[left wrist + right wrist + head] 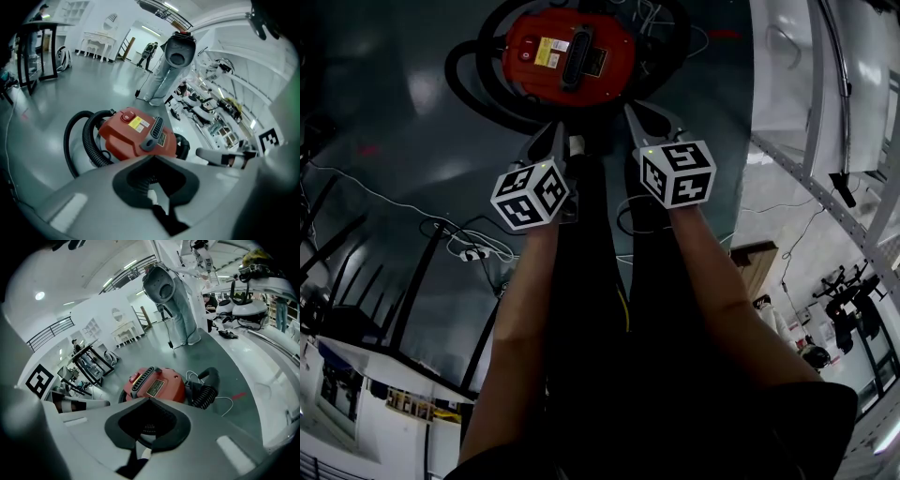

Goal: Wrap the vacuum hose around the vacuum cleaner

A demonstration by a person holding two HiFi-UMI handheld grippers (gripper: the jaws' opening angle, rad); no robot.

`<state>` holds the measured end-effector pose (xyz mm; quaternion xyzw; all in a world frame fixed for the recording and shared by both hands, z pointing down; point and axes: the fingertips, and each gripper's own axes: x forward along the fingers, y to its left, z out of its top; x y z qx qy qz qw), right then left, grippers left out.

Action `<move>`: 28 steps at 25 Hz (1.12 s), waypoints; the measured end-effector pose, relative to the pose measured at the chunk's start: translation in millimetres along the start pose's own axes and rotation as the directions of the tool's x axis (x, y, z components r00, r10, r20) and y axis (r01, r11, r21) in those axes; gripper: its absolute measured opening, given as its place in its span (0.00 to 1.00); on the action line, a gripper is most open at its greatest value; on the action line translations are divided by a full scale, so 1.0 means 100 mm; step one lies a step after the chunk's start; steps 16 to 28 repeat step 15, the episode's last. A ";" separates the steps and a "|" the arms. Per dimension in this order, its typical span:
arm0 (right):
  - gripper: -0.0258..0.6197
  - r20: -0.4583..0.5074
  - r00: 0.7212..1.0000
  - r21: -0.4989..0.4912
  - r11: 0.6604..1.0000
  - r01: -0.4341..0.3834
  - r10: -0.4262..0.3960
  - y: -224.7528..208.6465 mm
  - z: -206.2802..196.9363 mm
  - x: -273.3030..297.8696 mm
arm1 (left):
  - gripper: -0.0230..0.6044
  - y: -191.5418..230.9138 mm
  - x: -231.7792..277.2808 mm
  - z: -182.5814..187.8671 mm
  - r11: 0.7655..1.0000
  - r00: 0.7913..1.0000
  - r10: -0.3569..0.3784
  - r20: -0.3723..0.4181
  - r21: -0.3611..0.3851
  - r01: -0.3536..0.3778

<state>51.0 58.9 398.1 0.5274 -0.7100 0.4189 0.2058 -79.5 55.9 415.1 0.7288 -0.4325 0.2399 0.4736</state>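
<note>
The red vacuum cleaner (pixel 567 52) stands on the grey floor at the top of the head view, with its black ribbed hose (pixel 473 89) looped round its body. Both grippers hover side by side just short of it. My left gripper (pixel 555 136) is shut and empty, and so is my right gripper (pixel 642 117). In the left gripper view the vacuum cleaner (pixel 138 133) lies just beyond the closed left gripper (pixel 154 161), with the hose (pixel 91 140) curving at its left. The right gripper view shows the vacuum cleaner (pixel 157 385) ahead of the right gripper (pixel 149 401) and the hose (pixel 204 392) at its right.
A white cable (pixel 459 239) and a power strip (pixel 473 253) lie on the floor at the left. Metal shelving (pixel 825 122) runs along the right. A tall silver duct (pixel 164 75) stands behind the vacuum cleaner, and a person (pixel 149 54) is far off.
</note>
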 end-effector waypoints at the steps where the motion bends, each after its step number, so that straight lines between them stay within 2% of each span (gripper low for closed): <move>1: 0.04 0.001 1.000 -0.002 1.000 -0.001 0.001 0.01 0.01 0.00 | 0.05 0.00 0.01 0.00 1.000 1.000 0.000 0.000 0.000 0.000; 28: 0.03 0.007 1.000 0.004 1.000 -0.025 0.025 0.04 0.01 0.02 | 0.05 -0.11 0.08 -0.04 1.000 1.000 -0.010 -0.008 0.002 0.010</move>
